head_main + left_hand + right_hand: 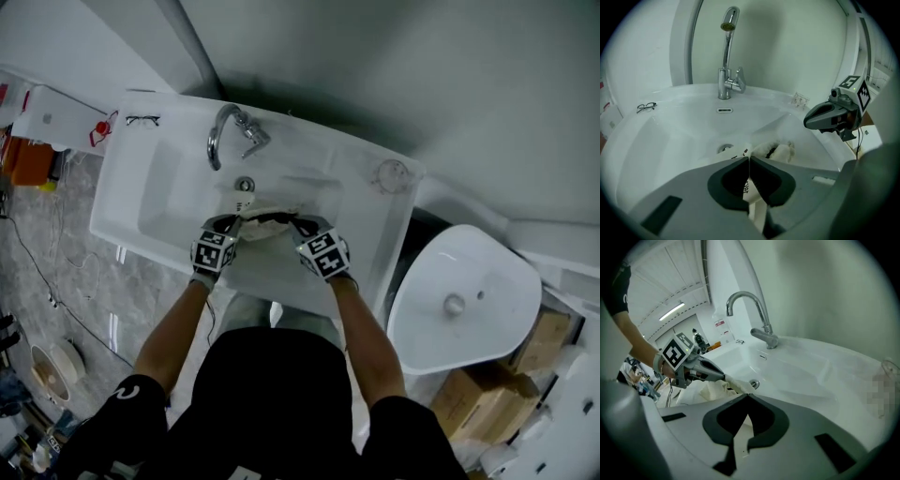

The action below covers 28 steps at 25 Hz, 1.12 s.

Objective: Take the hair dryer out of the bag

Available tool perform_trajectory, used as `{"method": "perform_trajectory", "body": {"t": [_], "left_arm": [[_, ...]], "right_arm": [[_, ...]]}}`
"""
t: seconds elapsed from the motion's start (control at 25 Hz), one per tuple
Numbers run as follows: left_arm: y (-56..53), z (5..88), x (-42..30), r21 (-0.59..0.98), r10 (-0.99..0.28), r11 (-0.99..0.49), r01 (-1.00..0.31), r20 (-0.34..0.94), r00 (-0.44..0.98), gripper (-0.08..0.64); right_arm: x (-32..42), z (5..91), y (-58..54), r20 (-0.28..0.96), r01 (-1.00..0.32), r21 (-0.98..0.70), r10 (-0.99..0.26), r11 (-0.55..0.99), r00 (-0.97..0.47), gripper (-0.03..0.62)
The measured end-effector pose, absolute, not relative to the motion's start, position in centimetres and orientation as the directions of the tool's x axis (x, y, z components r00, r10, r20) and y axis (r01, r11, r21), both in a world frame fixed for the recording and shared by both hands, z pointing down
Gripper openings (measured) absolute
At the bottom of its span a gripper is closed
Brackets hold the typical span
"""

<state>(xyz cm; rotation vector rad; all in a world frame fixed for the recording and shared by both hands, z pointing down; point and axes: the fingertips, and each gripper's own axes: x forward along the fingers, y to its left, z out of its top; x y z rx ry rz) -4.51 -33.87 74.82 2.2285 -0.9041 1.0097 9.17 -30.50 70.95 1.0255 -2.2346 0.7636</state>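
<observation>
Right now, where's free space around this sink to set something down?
Free: left half of the basin, between the glasses and the drain; also the right ledge, between the faucet and the clear dish. Crowded: the front centre, where the left claw and right claw both pinch the bag.

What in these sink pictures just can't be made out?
- Hair dryer: the white bag hides it; the left gripper view shows only a dark patch in its mouth.
- Print on the cloth pinched by the left gripper: cut off by its shut pads.
- Clear object on the sink rim: too small in every view to name.
</observation>
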Motion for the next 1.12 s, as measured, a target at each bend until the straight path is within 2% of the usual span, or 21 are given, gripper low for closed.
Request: {"method": "perform_trajectory", "body": {"t": [0.28,0.48,0.72,1.0,1.04,1.12], "left_arm": [[-35.9,74.6,-8.9,0.151,-0.394,-0.615,-0.774,0.791,0.468,0.008],[-35.3,75.0,-8.5,0.184,-0.386,-0.65,-0.737,0.755,0.53,0.008],[-34.3,75.9,-5.9,0.217,-0.378,-0.702,-0.679,0.694,0.613,0.009],[-34.2,76.6,-5.6,0.244,-0.426,-0.679,-0.692,0.637,0.642,0.009],[-34.3,76.6,-5.6,0.246,-0.429,-0.677,-0.694,0.634,0.643,0.009],[-34.3,76.6,-5.6,0.243,-0.431,-0.677,-0.695,0.634,0.642,0.009]], "right_arm": [[5.3,73.2,-32.8,0.706,-0.715,-0.271,-0.372,0.644,-0.603,-0.003],[2.3,75.5,-31.6,0.718,-0.669,-0.289,-0.307,0.685,-0.625,-0.003],[1.2,78.4,-32.1,0.721,-0.667,-0.28,-0.307,0.69,-0.621,-0.003],[0.3,81.4,-33.0,0.719,-0.633,-0.258,-0.293,0.73,-0.63,-0.003],[0.1,81.7,-33.0,0.718,-0.626,-0.256,-0.288,0.737,-0.633,0.003],[-0.3,82.2,-32.8,0.714,-0.611,-0.255,-0.281,0.749,-0.642,0.057]]}}
